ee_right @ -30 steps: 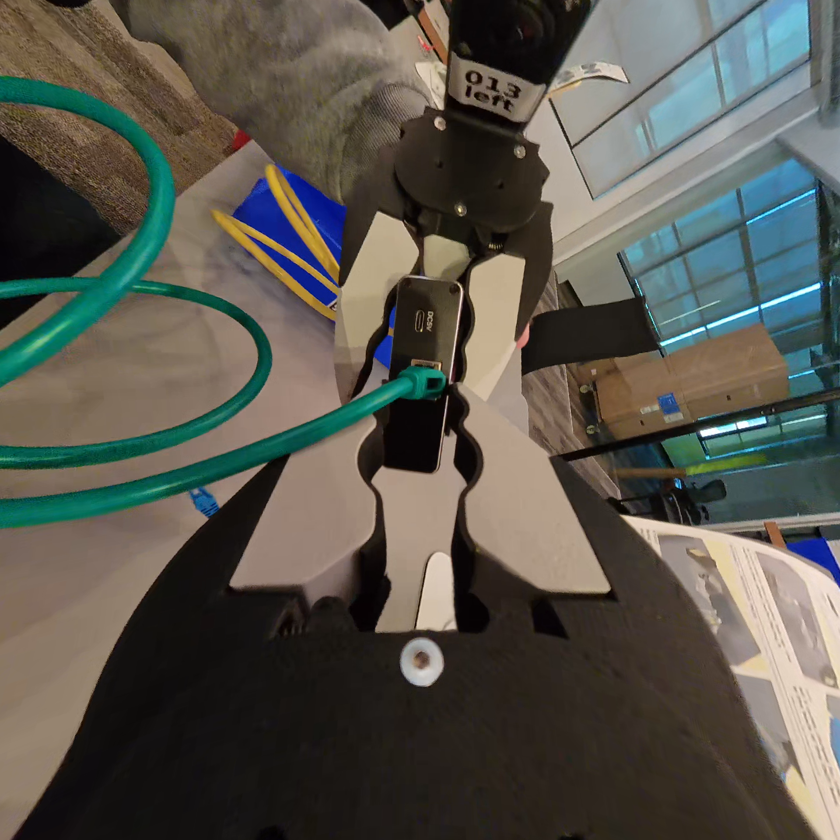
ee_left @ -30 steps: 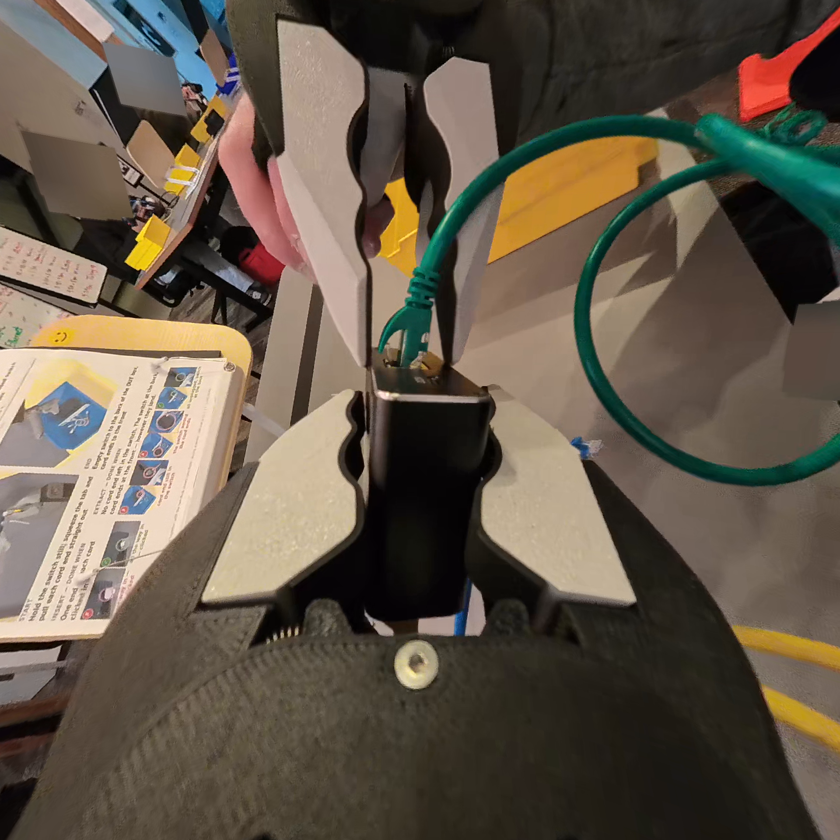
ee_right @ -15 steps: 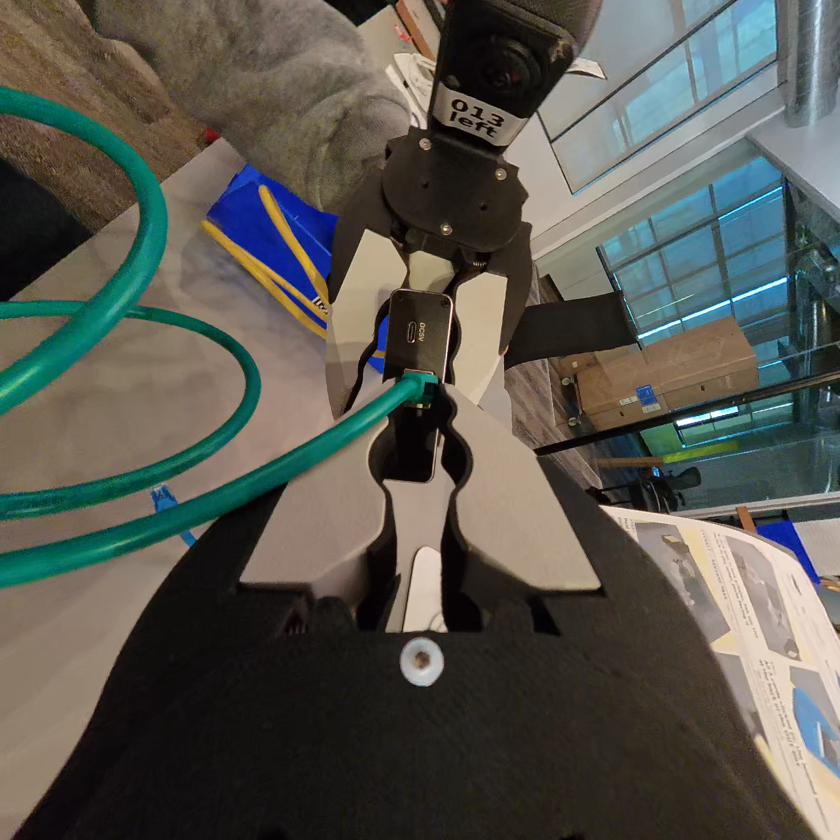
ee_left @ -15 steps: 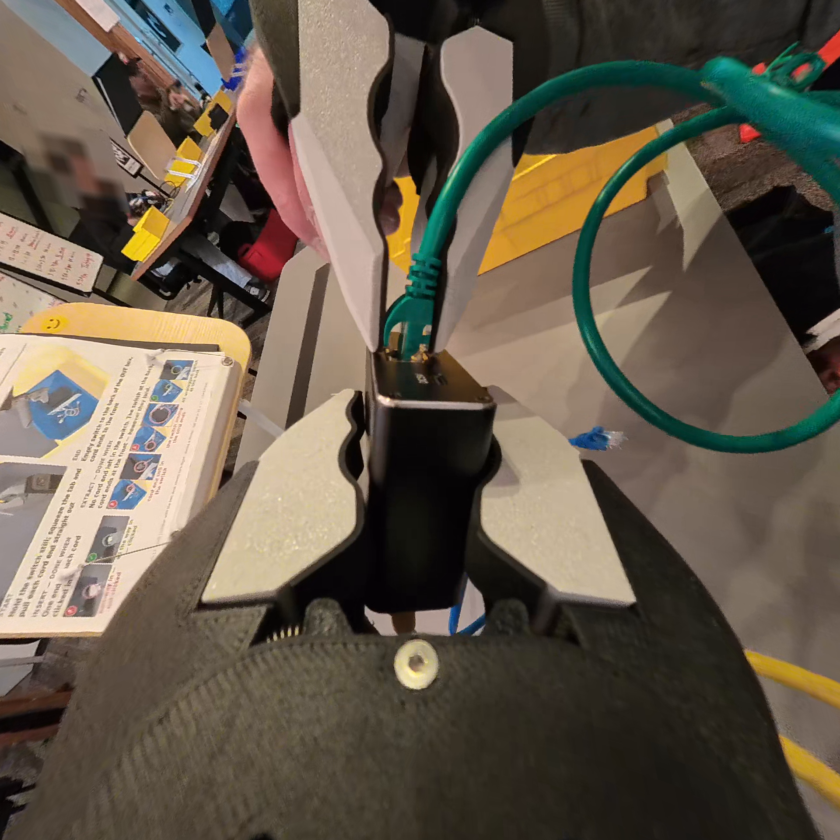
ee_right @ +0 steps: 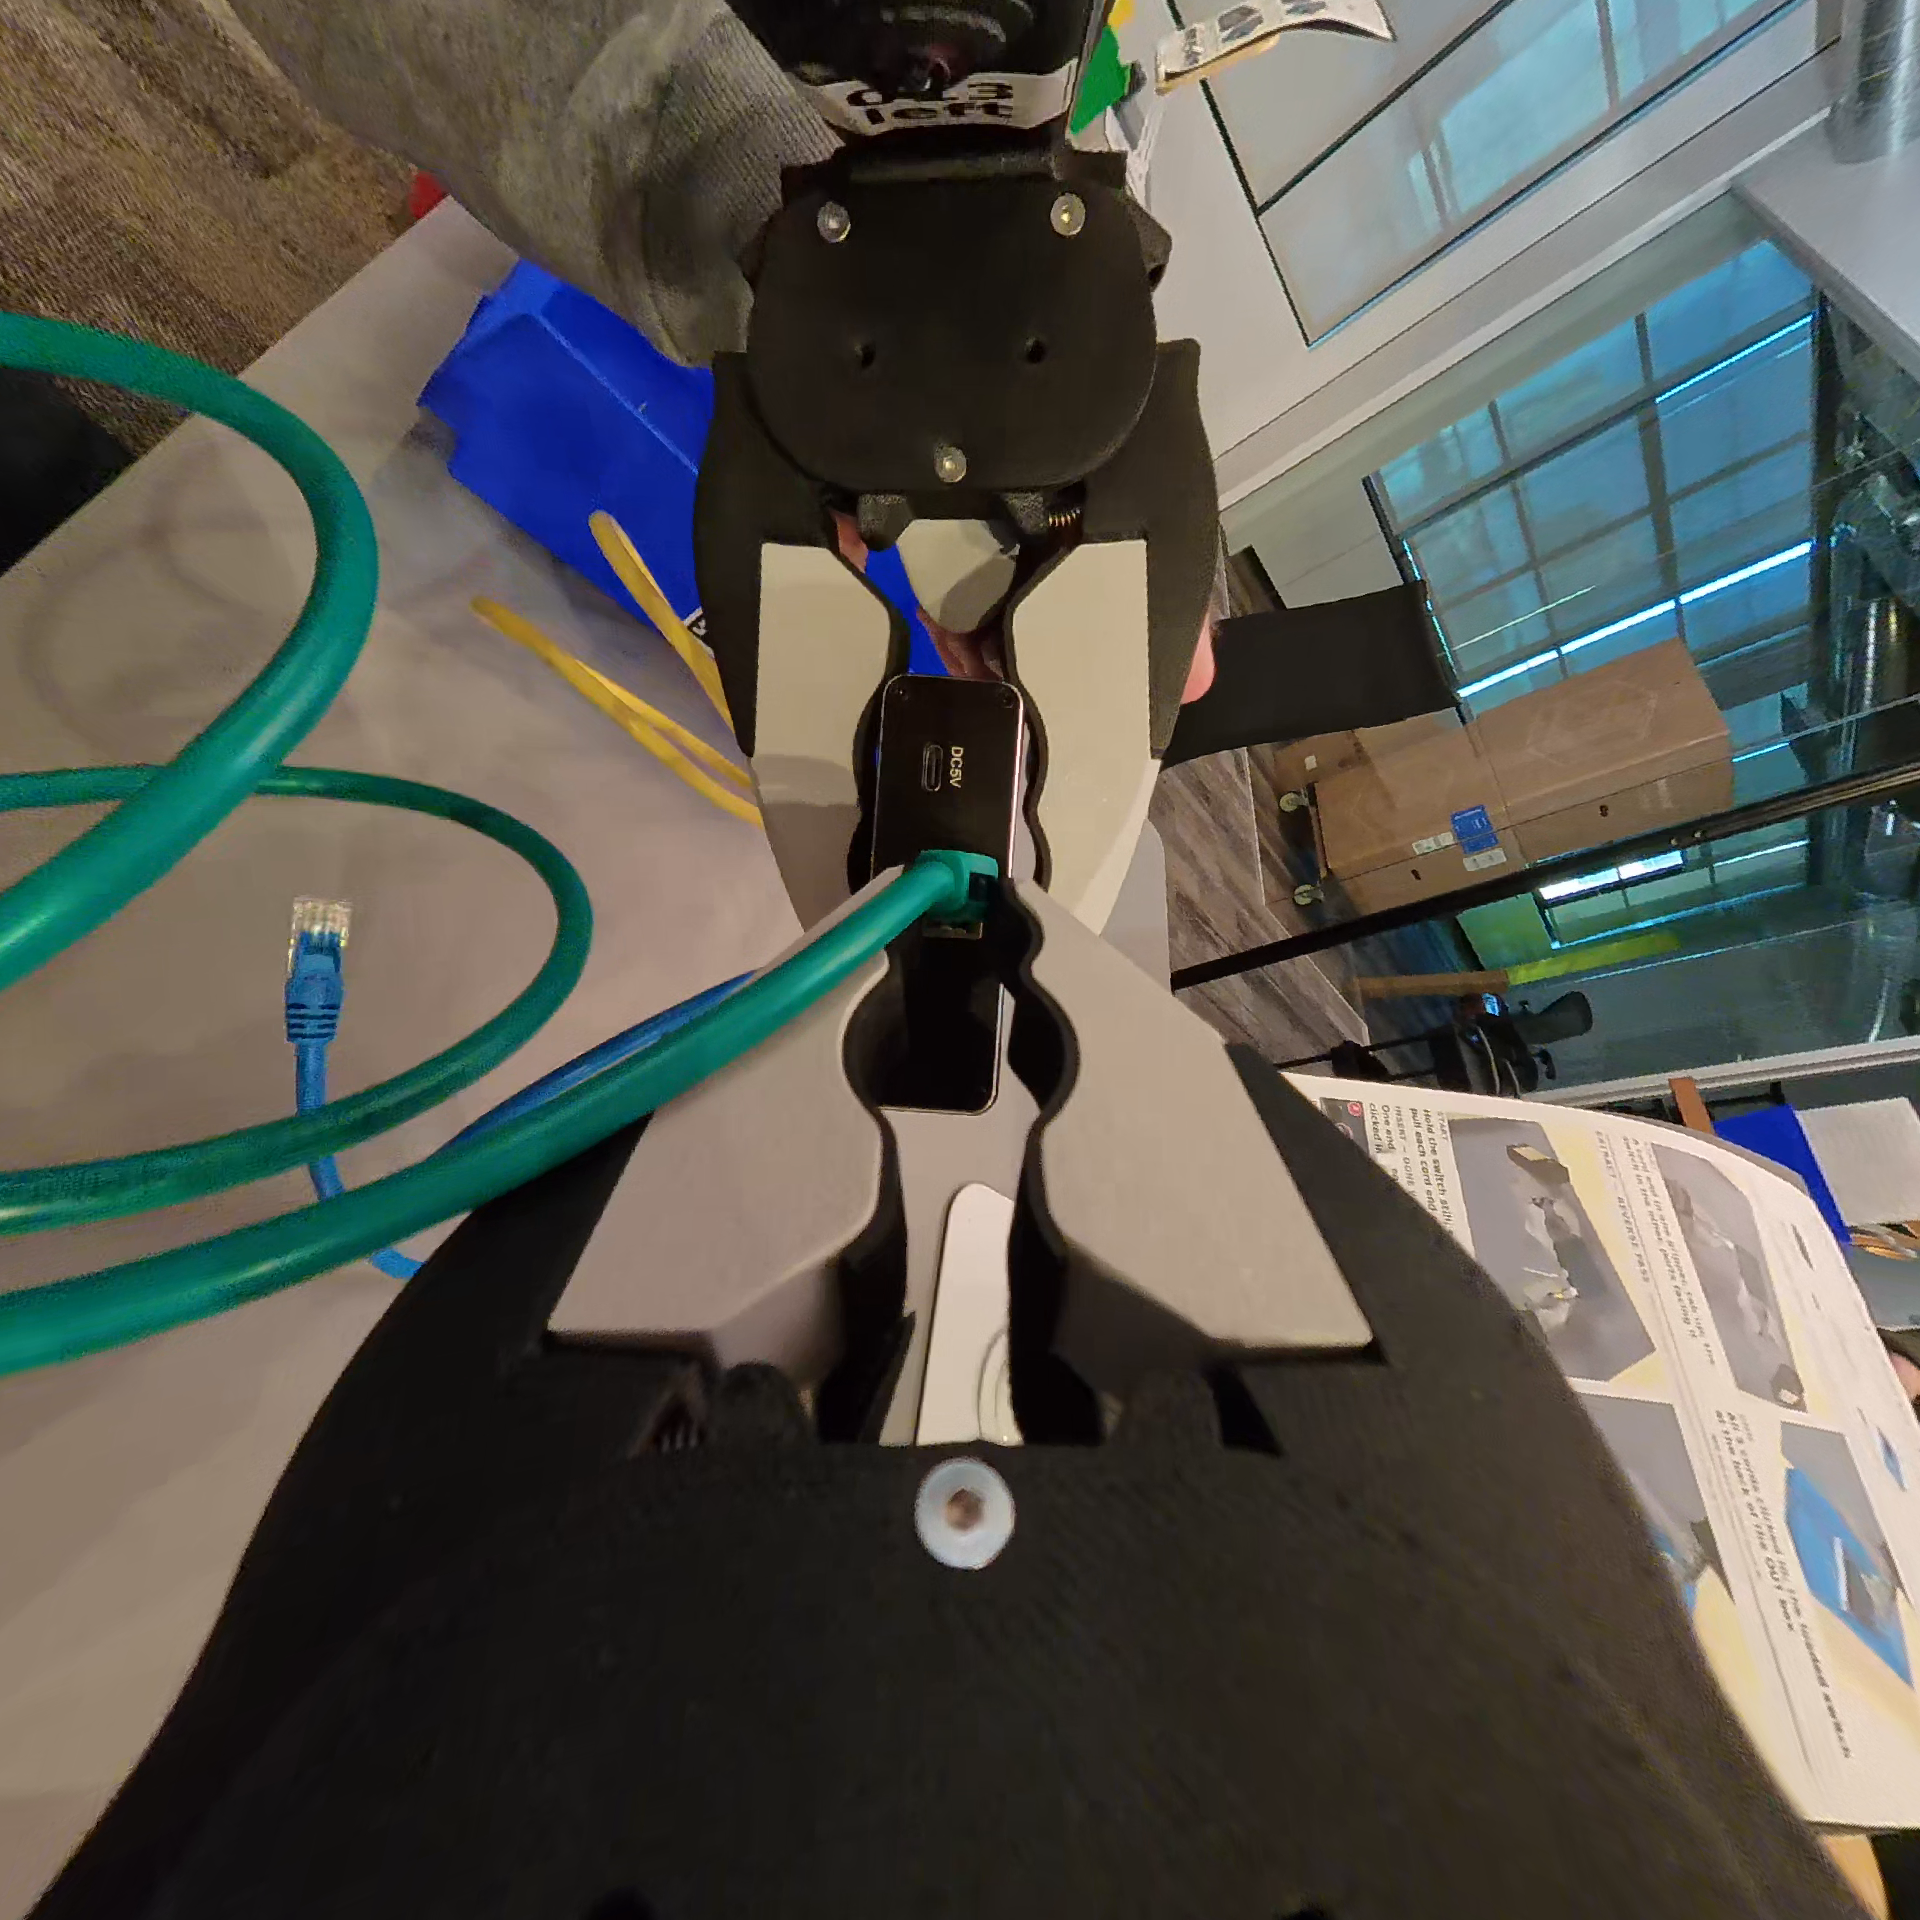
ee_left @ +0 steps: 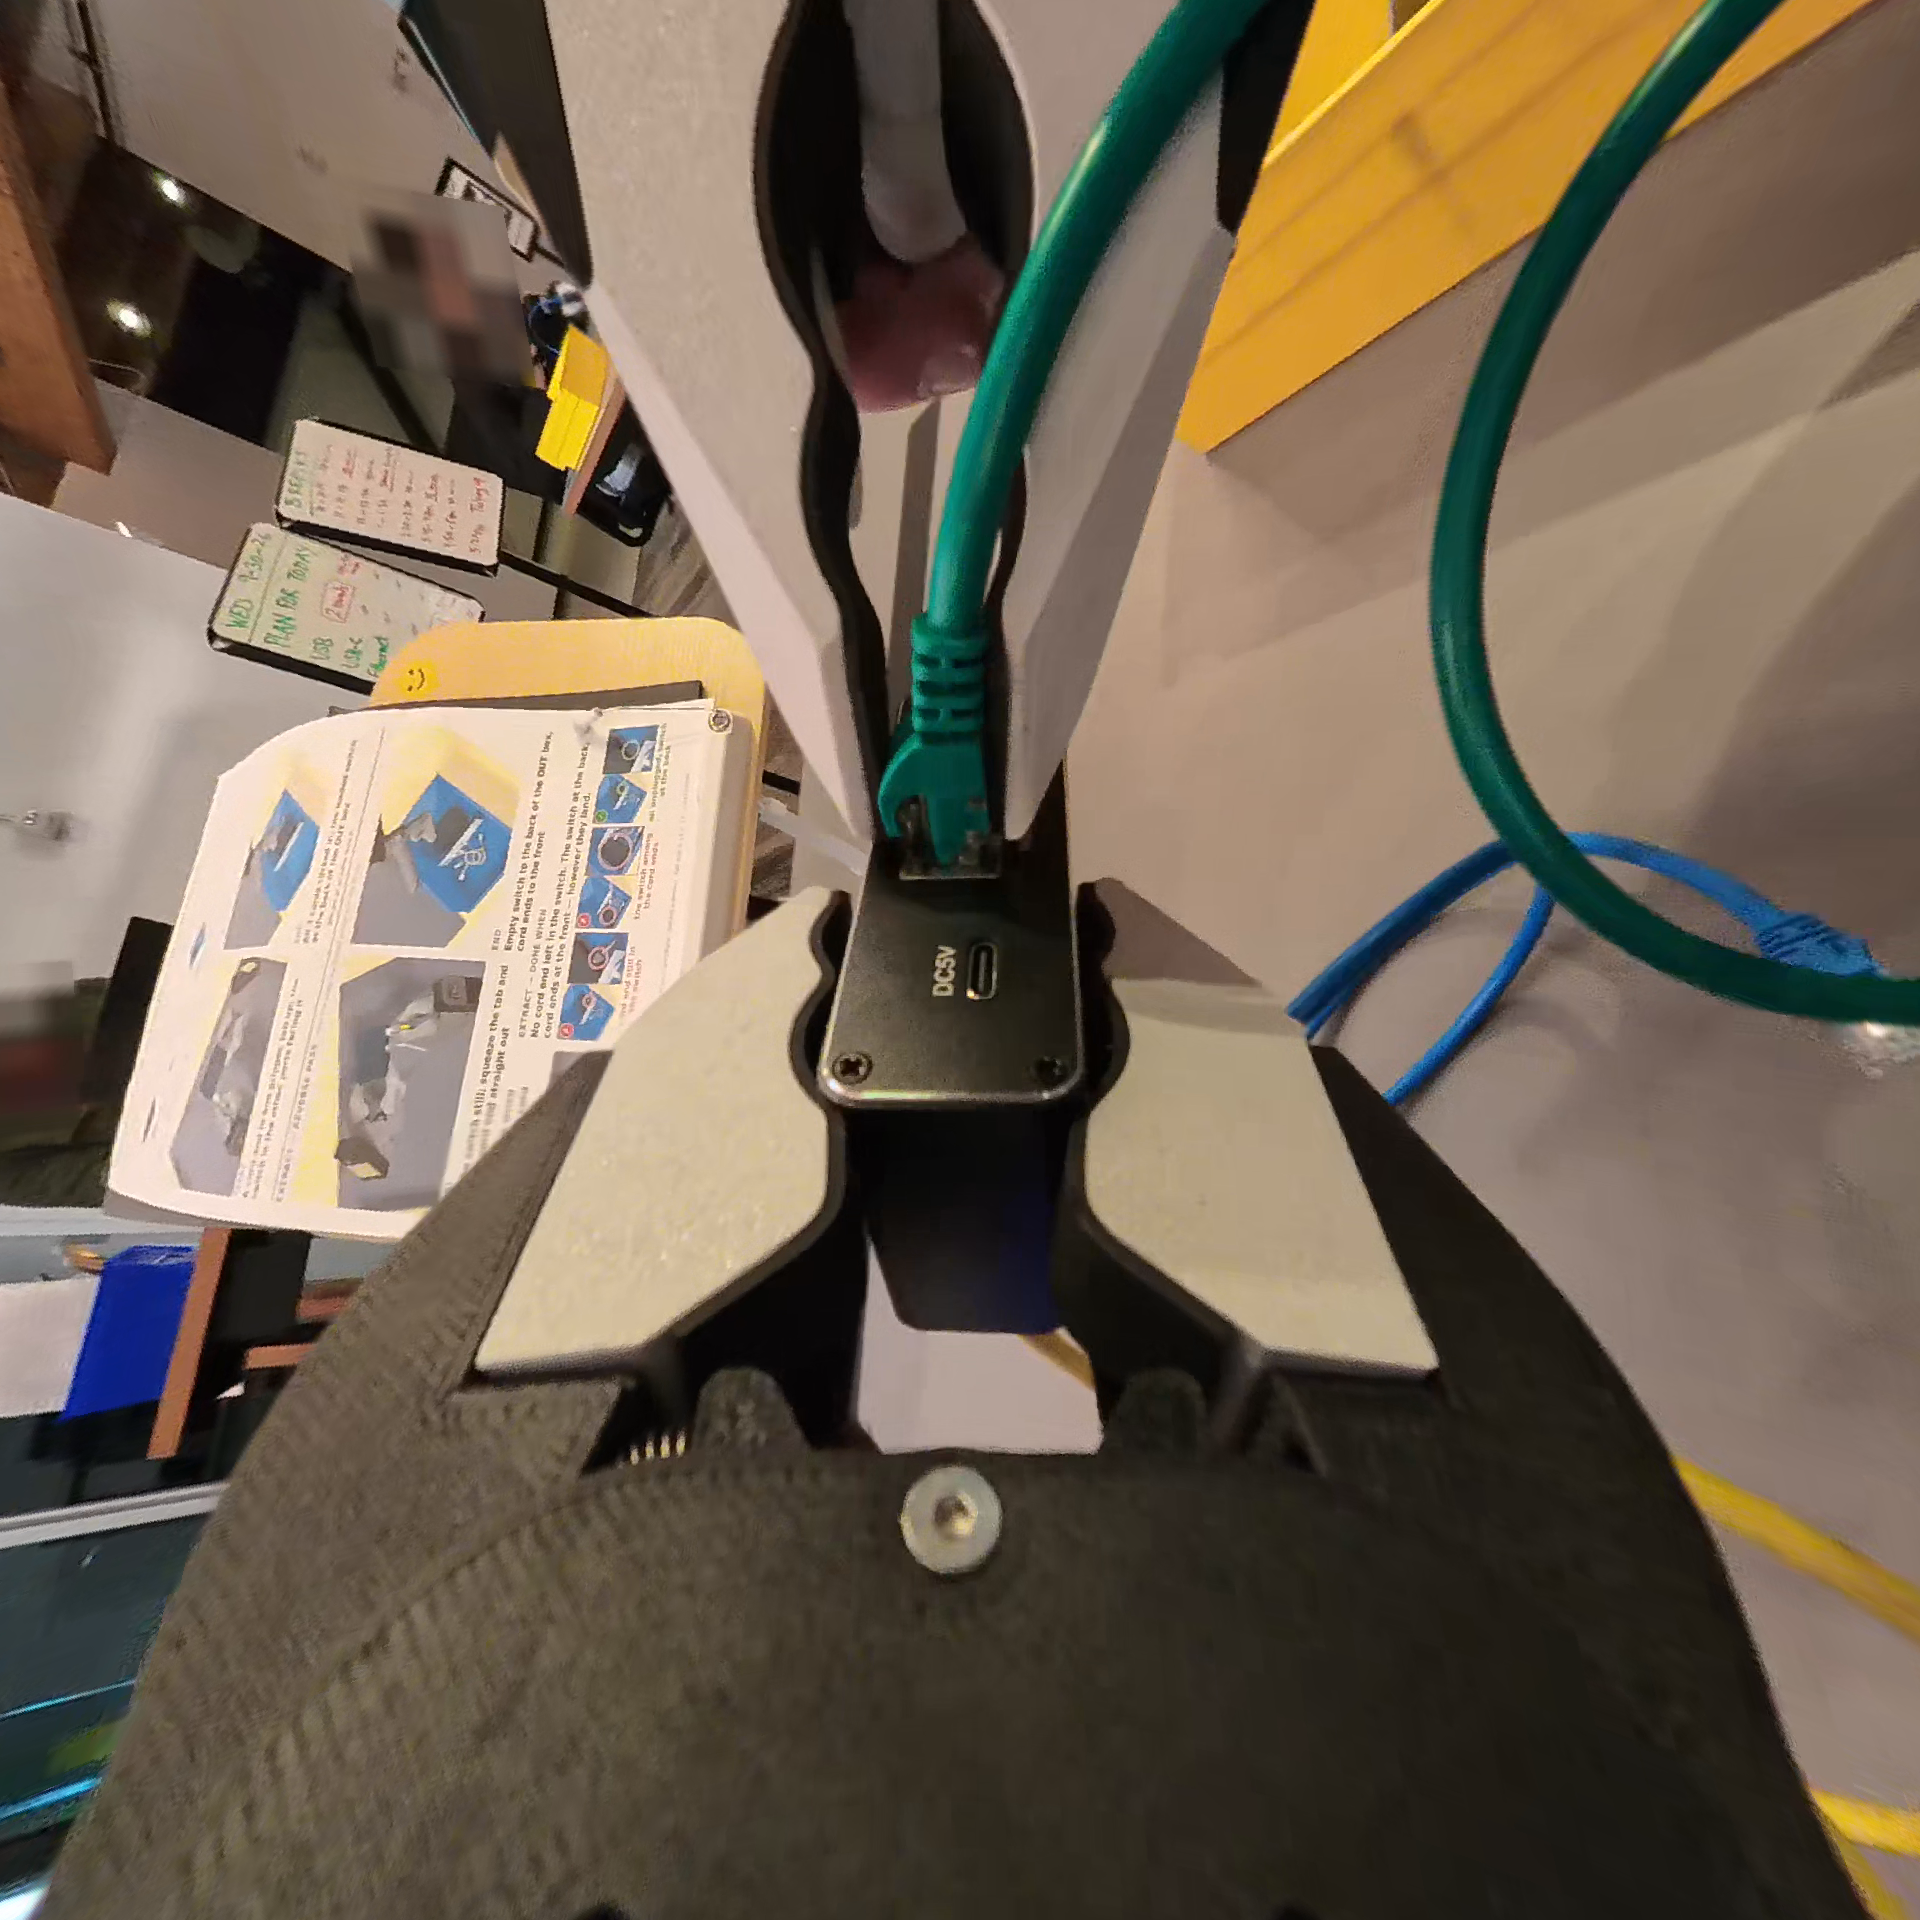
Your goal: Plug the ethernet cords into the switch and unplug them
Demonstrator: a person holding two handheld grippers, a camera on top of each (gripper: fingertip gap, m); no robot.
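Note:
My left gripper (ee_left: 956,930) is shut on the black switch (ee_left: 956,997) and holds it above the grey table. The switch's end face with a small oval port faces the camera. My right gripper (ee_left: 945,816) reaches in from above and is shut on the green ethernet plug (ee_left: 940,727), which sits in a port on the switch. In the right wrist view my right gripper (ee_right: 961,894) pinches the green plug (ee_right: 961,871) against the switch (ee_right: 945,779), held by the left gripper (ee_right: 945,862) opposite. The green cord (ee_right: 312,644) loops off to the left.
A blue ethernet cord (ee_right: 317,966) lies loose on the grey table (ee_right: 156,675), its plug free. Yellow cords (ee_right: 634,696) trail from a blue bin (ee_right: 561,416). A yellow bin (ee_left: 1403,208) stands behind. A printed instruction sheet (ee_left: 416,935) lies to the side.
Both grippers have tilted together, so the switch's end face now shows to the left camera. The green plug stays in the port, both grips unchanged. The blue cord has come into view.

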